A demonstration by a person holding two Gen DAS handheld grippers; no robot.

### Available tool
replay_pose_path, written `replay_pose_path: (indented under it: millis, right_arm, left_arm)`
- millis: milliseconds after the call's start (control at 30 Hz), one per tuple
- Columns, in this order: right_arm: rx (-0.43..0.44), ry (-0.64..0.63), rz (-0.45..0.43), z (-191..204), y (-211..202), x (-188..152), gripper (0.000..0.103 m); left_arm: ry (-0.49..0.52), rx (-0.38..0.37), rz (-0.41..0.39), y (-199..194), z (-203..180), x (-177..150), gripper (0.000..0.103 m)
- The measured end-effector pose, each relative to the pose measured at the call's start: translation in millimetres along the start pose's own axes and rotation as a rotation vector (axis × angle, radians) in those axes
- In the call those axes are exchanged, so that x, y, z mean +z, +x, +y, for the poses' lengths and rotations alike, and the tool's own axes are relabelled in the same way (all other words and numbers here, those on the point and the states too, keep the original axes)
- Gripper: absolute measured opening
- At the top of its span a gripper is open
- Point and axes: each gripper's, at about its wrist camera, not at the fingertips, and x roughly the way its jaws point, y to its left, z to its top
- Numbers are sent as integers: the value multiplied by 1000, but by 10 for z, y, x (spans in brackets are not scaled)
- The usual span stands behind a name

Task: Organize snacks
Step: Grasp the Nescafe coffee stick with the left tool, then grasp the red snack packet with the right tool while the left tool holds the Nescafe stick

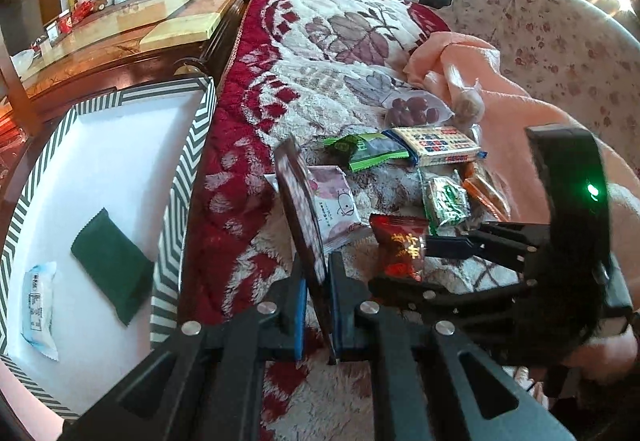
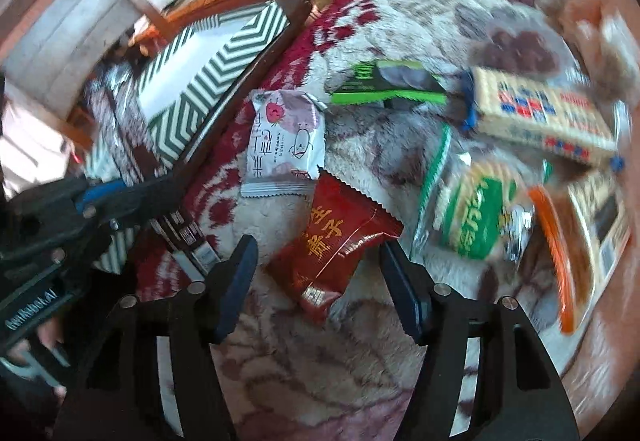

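Note:
My left gripper (image 1: 318, 297) is shut on a flat dark patterned packet (image 1: 302, 217), held edge-on above the plush red-and-white blanket (image 1: 248, 145). To its left stands a striped box (image 1: 188, 161) with a white inside, holding a dark green packet (image 1: 110, 265) and a white-blue packet (image 1: 38, 305). In the right wrist view my right gripper (image 2: 320, 269) is open and straddles a red packet (image 2: 336, 241). One pad is at the packet's edge and the other stands clear. The left wrist view shows that gripper (image 1: 412, 265) around the same red packet (image 1: 400, 241).
More snacks lie beyond on the blanket: a white-pink packet (image 2: 284, 137), a green-black packet (image 2: 388, 85), a cracker pack (image 2: 544, 117), a green biscuit pack (image 2: 476, 217) and an orange packet (image 2: 556, 257). A pink cloth (image 1: 480, 81) lies on the right, and a wooden table (image 1: 120, 29) stands behind the box.

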Motion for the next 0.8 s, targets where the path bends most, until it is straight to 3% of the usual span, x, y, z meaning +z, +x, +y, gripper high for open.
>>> replay_pose_path:
  millis: [200,300,567,800]
  right_arm:
    - [8,-30,-2,-106,-102,-67,45]
    - [28,-35,-5,-144,-172,-94,32]
    - [34,-65,3,-138,-219,-128,32]
    - [61,-85,-17,-70,-369,-92,29]
  left_arm:
    - [-31,-12,45,286,-63,-28,13]
    - [-42,-25,71,421,-88,-32,13]
    - [-80,-37,93,420,-32,-31,10]
    - [-125,-33,33,86,78,-47,10]
